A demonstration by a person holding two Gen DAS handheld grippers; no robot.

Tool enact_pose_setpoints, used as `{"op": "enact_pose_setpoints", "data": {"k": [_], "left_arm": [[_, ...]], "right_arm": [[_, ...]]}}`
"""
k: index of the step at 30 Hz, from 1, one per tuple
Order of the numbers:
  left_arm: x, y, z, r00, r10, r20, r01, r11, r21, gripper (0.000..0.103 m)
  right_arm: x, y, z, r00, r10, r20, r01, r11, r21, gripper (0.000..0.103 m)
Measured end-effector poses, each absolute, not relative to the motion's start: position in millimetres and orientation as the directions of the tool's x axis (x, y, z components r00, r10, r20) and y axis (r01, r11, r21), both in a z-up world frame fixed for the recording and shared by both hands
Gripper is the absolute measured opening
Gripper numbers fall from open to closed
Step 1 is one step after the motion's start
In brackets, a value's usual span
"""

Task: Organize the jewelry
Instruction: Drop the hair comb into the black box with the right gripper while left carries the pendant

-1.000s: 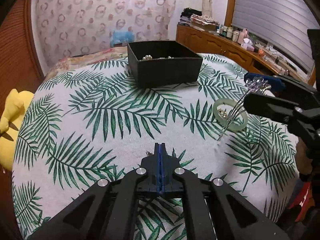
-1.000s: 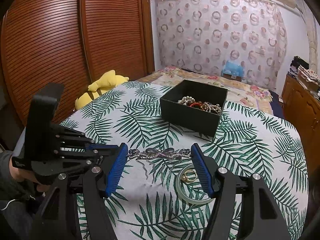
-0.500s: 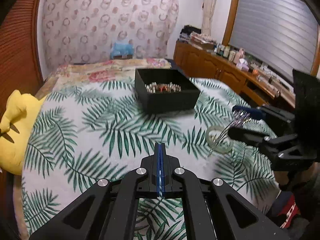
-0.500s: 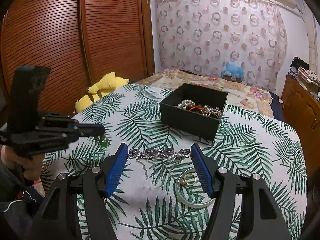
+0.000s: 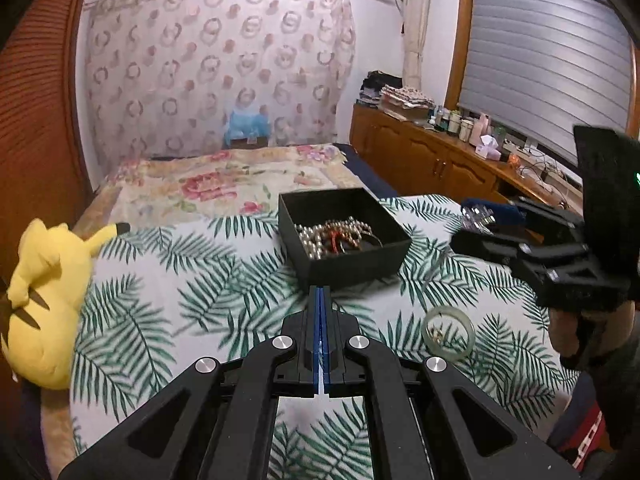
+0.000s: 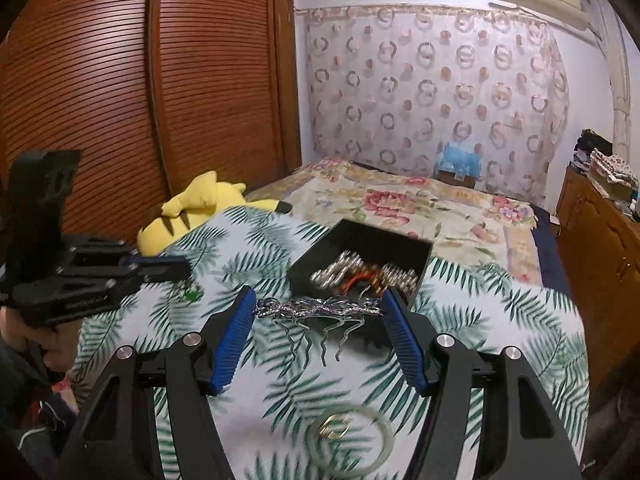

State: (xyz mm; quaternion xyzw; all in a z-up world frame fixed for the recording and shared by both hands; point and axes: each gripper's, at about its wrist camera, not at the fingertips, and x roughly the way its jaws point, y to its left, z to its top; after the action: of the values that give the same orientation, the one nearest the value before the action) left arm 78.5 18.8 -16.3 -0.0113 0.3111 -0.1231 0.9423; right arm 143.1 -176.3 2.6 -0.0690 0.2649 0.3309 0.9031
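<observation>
Our right gripper [image 6: 318, 312] pinches the silver hair comb [image 6: 320, 309] at the black box [image 6: 360, 264] rim; left gripper [image 5: 321, 300] jaws pressed together; no legible writing.

Dim, warm indoor light; fisheye bending with dark corners. Motion blur smears the palm-leaf printed cloth [image 6: 460, 344] near the black open box [image 6: 360, 256].

Silver hair comb [image 6: 320, 310] held level, prongs down, at box's 6 o'clock edge. Open black box [image 5: 344, 236] holds pearls. Pale bangle [image 5: 450, 334] flat, gold ring [image 6: 335, 426] inside.
</observation>
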Motion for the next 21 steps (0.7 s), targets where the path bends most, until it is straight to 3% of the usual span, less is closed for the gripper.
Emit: {"op": "enact_pose_setpoints", "data": {"k": [9,21], "left_arm": [[106,15,-8,0.787,-0.238,-0.57,0.231,0.969,-0.085,0.0],[126,16,-8,0.786,-0.222,-0.577,0.224,0.972,-0.069,0.0]], "right_arm": [[210,-165,13,0.655,0.546,-0.523,-0.605,0.793,0.071,0.067],[285,-130,-16,0.629,0.561,-0.538,-0.57,0.803,0.172,0.067]]}}
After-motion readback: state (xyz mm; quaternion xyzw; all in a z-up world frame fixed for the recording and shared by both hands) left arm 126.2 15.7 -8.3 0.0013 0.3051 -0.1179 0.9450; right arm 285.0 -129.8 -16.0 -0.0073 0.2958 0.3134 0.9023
